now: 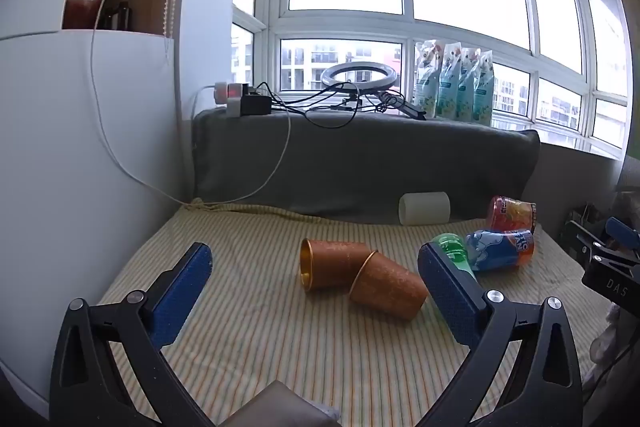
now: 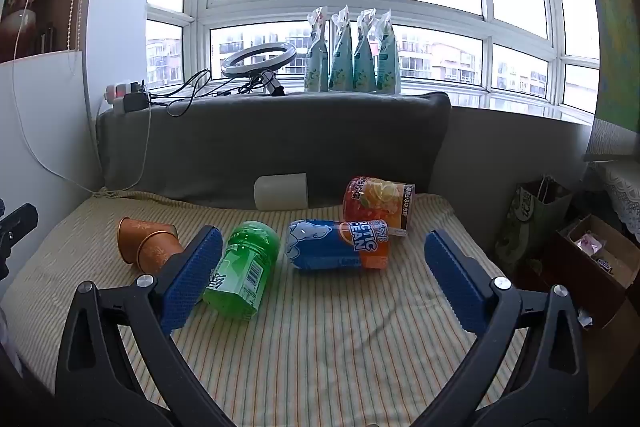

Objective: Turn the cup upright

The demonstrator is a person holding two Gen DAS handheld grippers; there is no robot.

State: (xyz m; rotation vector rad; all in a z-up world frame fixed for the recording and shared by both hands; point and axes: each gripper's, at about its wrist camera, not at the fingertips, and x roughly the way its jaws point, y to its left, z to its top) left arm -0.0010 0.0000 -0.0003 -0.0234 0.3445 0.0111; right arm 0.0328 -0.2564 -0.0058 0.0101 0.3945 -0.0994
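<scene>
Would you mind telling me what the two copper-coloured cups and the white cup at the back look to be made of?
The copper cups look like metal or metallised plastic: speckled matte outside, shiny gold inside the open mouth. The white cup looks like frosted, slightly translucent plastic, with a soft, dull surface. Neither look is conclusive.

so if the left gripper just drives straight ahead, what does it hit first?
Probably the two copper cups lying on their sides between the open left gripper fingers' line; the nearer cup first, though depth is uncertain.
</scene>
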